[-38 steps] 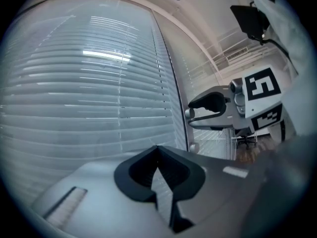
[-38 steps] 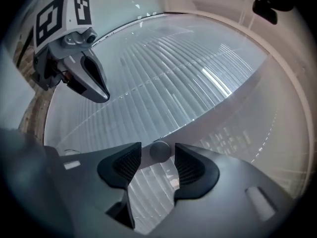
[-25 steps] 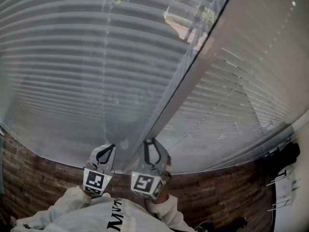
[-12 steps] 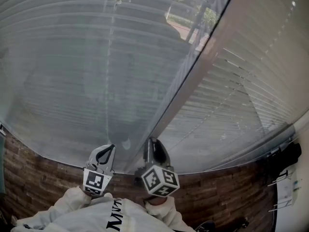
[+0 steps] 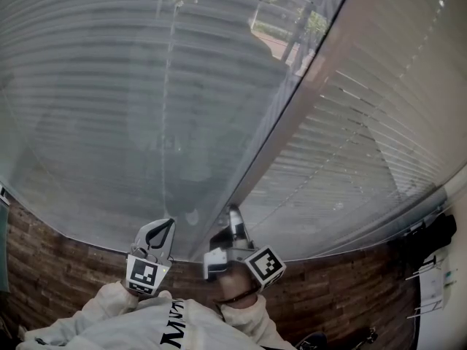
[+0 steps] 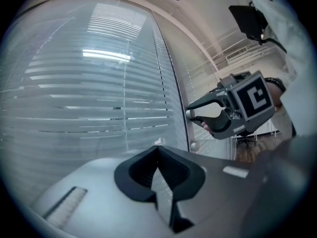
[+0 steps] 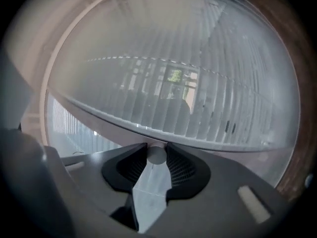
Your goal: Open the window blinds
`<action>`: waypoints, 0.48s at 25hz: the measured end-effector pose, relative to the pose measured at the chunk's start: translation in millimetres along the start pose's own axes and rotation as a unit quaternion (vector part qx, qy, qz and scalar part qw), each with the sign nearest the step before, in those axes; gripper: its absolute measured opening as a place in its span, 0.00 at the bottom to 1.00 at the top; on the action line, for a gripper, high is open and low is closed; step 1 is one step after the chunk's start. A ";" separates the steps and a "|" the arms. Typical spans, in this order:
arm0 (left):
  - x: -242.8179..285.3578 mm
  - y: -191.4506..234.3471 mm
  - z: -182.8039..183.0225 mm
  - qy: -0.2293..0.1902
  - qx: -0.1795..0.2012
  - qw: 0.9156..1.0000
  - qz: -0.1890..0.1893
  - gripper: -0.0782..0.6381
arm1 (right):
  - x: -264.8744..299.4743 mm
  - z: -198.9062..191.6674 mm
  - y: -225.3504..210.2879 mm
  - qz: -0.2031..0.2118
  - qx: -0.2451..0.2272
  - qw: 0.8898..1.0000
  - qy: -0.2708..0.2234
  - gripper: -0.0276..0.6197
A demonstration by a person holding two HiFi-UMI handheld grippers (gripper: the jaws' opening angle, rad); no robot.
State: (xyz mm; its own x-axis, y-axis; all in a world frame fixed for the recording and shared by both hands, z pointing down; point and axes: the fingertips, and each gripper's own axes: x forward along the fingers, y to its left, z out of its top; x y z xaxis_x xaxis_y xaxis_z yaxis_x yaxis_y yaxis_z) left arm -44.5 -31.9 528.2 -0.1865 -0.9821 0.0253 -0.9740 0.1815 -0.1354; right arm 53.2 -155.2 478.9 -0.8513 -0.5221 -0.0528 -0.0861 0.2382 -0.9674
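Window blinds (image 5: 146, 108) fill the head view from 9 through 12 to 3 o'clock, in two panels split by a pale window frame post (image 5: 292, 115) that runs from 1 o'clock down to 6. The left panel's slats are tilted enough for greenery and pavement to show through at 12 to 1 o'clock, while the right panel (image 5: 372, 130) looks more closed. The tilt wand (image 7: 157, 154) hangs at the foot of the post, at about 6 o'clock in the head view, and shows as a round pale rod in the right gripper view. The right gripper (image 5: 235, 221) has its fingers clamped on the wand, both pads touching it. It is rolled on its side, with its marker cube (image 5: 268, 263) out toward 4 o'clock. The left gripper (image 5: 168, 226) is just beside it at 7 o'clock, level and near the slats. Its fingertips are together with nothing between them, and it is apart from the wand. Its marker cube (image 5: 144, 274) faces the camera. A brick wall (image 5: 66, 261) runs below the blinds, and white sleeves (image 5: 109, 301) show at 6 to 7 o'clock.
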 end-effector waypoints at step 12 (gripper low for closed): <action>-3.9 0.2 -2.0 0.003 0.000 1.000 0.002 0.11 | -1.6 -1.4 12.0 0.026 -0.104 0.994 0.030 0.25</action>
State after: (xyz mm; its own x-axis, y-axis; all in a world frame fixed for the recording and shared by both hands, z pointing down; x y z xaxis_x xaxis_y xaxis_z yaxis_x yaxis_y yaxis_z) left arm -44.2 -27.9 530.1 -0.1916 -0.9810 0.0307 -0.9733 0.1859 -0.1347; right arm 52.8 -150.4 467.7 -0.8858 -0.4569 -0.0814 -0.1408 0.4317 -0.8910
